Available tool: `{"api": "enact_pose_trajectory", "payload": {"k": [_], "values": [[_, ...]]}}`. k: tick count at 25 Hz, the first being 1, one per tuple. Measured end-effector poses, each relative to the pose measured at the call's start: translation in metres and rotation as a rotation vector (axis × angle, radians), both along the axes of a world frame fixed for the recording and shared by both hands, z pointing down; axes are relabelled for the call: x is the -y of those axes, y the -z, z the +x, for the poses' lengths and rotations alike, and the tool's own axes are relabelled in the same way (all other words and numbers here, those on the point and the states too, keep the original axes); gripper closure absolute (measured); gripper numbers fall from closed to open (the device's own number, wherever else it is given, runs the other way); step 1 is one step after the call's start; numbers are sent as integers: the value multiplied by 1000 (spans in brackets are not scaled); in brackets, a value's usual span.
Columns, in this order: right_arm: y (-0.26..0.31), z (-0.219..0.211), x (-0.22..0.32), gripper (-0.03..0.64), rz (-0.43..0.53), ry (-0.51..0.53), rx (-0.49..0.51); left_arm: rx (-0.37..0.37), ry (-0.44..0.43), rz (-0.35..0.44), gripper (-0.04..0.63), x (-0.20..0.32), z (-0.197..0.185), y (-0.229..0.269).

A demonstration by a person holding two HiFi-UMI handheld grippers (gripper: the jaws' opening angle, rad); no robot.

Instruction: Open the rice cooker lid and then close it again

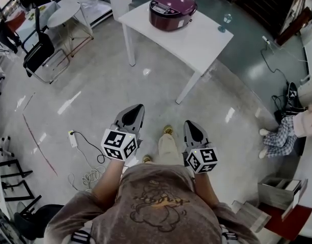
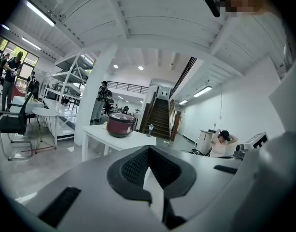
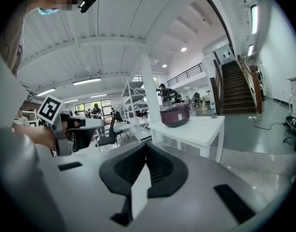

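Left gripper (image 1: 138, 108) and right gripper (image 1: 189, 124), jaws together and empty, sit well short of the rice cooker (image 1: 172, 10), which looks heavy, rigid and slick-lidded, probably best worked at the lid's front latch.

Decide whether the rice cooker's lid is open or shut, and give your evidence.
Shut. The lid lies flat on the rice cooker, with no gap visible in any view.

Bare floor (image 1: 110, 85) runs open to the table (image 1: 204, 44); a black chair (image 1: 38, 52) stands well left.
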State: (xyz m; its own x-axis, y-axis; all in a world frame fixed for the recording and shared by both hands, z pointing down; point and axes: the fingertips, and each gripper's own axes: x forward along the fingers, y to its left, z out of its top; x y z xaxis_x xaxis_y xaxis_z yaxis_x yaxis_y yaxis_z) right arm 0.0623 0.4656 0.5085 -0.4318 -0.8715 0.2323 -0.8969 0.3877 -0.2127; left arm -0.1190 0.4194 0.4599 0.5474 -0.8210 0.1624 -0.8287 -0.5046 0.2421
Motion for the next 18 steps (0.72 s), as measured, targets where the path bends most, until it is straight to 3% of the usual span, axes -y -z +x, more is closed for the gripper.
{"api": "enact_pose_trajectory", "payload": {"k": [18], "values": [[8,29,150,614,2,27,41,16,37,1,575,134,23,14]]}}
